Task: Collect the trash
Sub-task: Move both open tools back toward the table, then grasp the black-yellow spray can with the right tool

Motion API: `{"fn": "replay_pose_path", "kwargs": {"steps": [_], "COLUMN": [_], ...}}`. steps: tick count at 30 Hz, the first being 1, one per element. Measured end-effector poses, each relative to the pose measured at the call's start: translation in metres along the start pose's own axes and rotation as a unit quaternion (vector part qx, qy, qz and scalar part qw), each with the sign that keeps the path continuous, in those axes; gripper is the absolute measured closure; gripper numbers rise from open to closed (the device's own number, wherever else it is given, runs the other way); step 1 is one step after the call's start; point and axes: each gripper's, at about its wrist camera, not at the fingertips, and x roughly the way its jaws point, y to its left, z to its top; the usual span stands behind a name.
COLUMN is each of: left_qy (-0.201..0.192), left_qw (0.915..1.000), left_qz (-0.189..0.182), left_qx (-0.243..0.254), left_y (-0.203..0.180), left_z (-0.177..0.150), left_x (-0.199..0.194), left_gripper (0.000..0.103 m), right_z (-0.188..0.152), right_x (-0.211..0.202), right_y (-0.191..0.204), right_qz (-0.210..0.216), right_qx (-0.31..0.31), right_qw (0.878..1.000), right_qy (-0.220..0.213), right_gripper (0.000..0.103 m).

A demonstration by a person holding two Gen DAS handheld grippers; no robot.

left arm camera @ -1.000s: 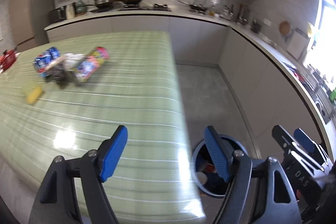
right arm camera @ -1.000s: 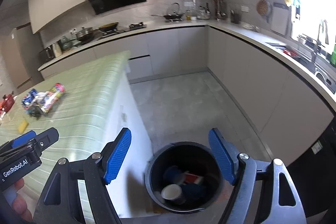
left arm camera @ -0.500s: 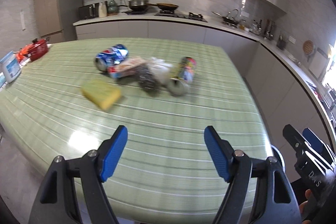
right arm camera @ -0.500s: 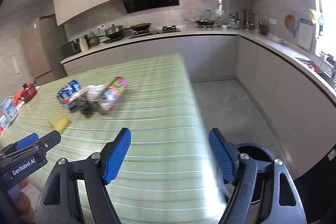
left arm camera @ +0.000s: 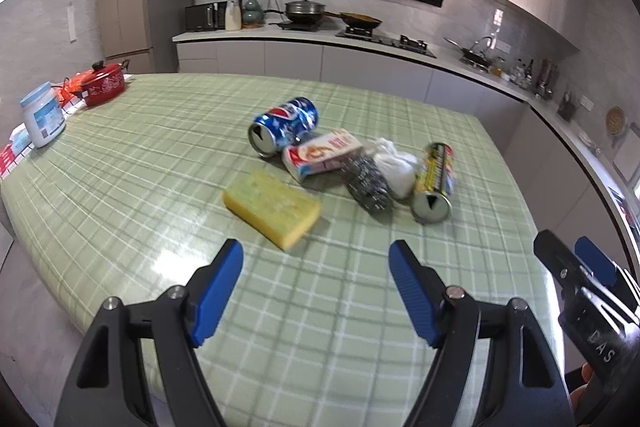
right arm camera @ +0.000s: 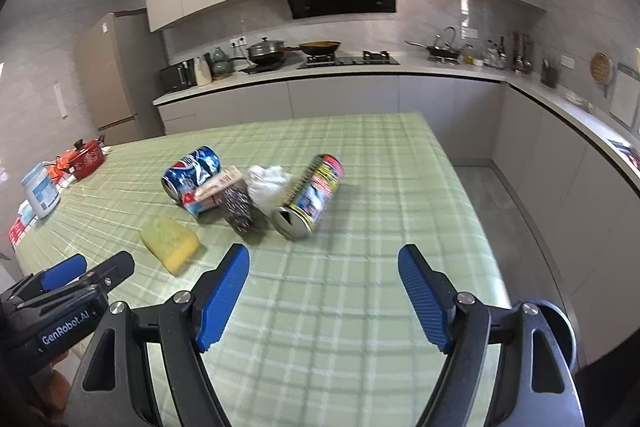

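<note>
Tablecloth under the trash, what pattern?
Pale green tablecloth with a white plaid grid of crossing lines, clearest in the left wrist view.

A table (left arm camera: pixel 120 187) fills the foreground, with a kitchen counter (left arm camera: pixel 304 37) running behind it and along the right wall. Near the table's middle lies a cluster of trash: a soda can (left arm camera: pixel 284 129) on its side at the left, a small carton (left arm camera: pixel 322 155) touching it, then a scouring pad (left arm camera: pixel 366 181), a crumpled tissue (left arm camera: pixel 394 165) and a tall can (left arm camera: pixel 434 181) on its side at the right. A sponge (left arm camera: pixel 272 209) lies in front of the cluster, apart from it. At the table's far left edge stand a jar (left arm camera: pixel 42 115) and, behind it, a pot (left arm camera: pixel 104 85). A bin (right arm camera: pixel 560 327) sits on the floor beside the table's near right corner.
</note>
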Motion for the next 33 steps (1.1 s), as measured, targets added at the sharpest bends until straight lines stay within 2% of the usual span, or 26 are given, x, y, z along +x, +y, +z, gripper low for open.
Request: {"fn": "replay_pose_path", "kwargs": {"steps": [4,12,23,28,33], "left_qy": [-0.005,0.001,0.012,0.024,0.031], "left_qw": [0.9999,0.9997,0.9935,0.991,0.9908], "left_qz": [0.01,-0.011,-0.073,-0.087,-0.088], "left_qx": [0.005,0.023,0.086,0.099,0.097], "left_y": [0.002,0.009,0.03,0.029,0.022], "left_z": [0.017,0.045,0.085,0.093,0.098], "left_x": [0.014,0.04,0.094,0.114,0.132], "left_gripper": [0.026,0.026,0.026,0.026,0.026], "right_z": [0.014,0.033,0.046,0.046,0.049], "right_x": [0.018,0.042,0.091,0.11,0.134], "right_y": [0.006,0.016,0.048,0.05,0.044], "right_qz": [0.008,-0.014,-0.107,-0.136,-0.142], "right_qx": [0.009,0.025,0.082,0.096,0.09], "right_qw": [1.0,1.0,0.991,0.986,0.985], "right_qy": [-0.001,-0.001,0.007,0.023,0.04], "right_gripper": [0.024,0.024,0.024,0.024,0.024]}}
